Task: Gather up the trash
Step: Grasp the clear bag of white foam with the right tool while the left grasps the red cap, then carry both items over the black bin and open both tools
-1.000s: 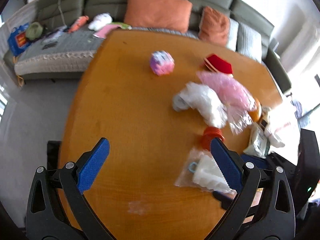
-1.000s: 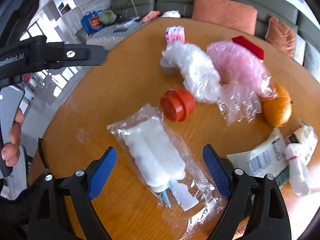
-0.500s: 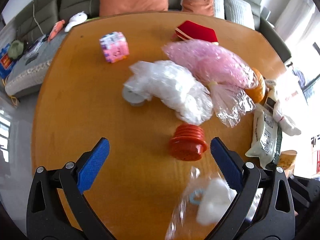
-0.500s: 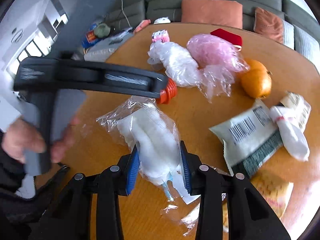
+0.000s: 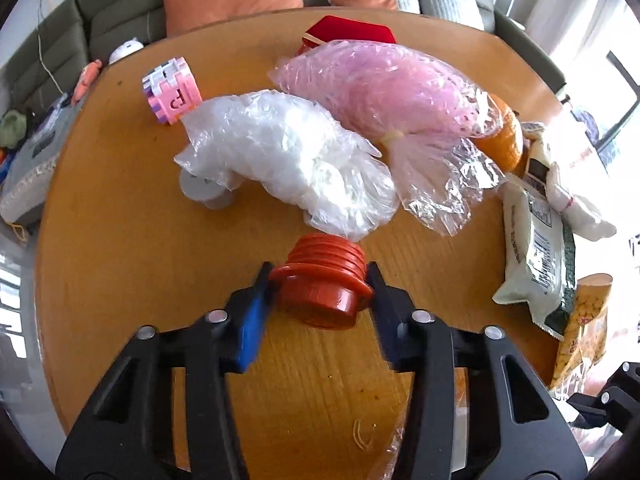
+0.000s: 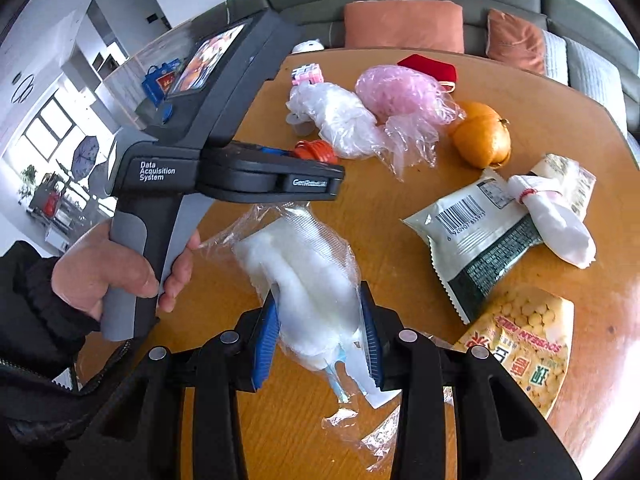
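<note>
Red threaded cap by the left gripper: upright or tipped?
Tipped. The red cap lies on its side on the table, threads pointing away, with the left gripper closed on its flange.

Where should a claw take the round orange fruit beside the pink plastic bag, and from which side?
Grip the round orange fruit across its widest middle, coming from above. Its near side and top look bare, but the pink plastic bag crowds its far left side, so a level approach from there risks snagging.

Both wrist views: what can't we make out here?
- Grey round object, left wrist view: mostly under the white crinkled plastic bag.
- Orange fruit, left wrist view: half behind the pink plastic bag.
- Red threaded plastic cap, right wrist view: largely behind the left gripper.
</note>
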Demonstrator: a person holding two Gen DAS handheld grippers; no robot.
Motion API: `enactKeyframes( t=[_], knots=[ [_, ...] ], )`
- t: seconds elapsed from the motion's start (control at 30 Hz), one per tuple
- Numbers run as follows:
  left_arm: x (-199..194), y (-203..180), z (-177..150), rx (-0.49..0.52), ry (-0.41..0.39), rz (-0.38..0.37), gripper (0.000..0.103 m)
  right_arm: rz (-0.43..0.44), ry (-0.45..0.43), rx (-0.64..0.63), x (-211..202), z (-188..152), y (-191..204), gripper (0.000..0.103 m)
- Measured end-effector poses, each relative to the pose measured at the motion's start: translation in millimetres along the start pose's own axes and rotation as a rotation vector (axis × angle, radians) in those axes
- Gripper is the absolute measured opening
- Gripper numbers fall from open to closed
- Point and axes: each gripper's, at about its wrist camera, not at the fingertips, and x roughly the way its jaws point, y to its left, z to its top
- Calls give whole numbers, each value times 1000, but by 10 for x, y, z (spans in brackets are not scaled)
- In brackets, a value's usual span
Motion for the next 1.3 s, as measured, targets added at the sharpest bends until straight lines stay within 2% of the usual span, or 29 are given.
enactKeyframes(
  t=[0.17, 0.33, 0.5, 0.7, 0.9, 1.07, 1.3],
  knots=[
    [-164, 147, -137, -42, -26, -57, 45, -11, -8, 2, -6, -4, 113, 39],
    [-532, 446, -365, -77, -91, -58, 45, 2, -24, 4, 33, 36, 297, 37],
    [-893, 982, -589, -151, -141, -31, 45, 34, -38, -38, 125, 168, 711, 36],
    [-1251, 1803, -940, -255, -174, 25, 45, 91, -28, -117, 345, 369, 1425, 36],
    [-1565, 2642, -1508, -375, -196, 101, 45, 155, 8, -211, 627, 497, 2218, 36],
    [-1684, 3239, -2028, -481, -186, 166, 45, 217, 45, -275, 953, 669, 2905, 36],
    [-1738, 3945, -2599, -604, -152, 209, 45, 268, 101, -313, 1472, 869, 3659, 36]
  ],
)
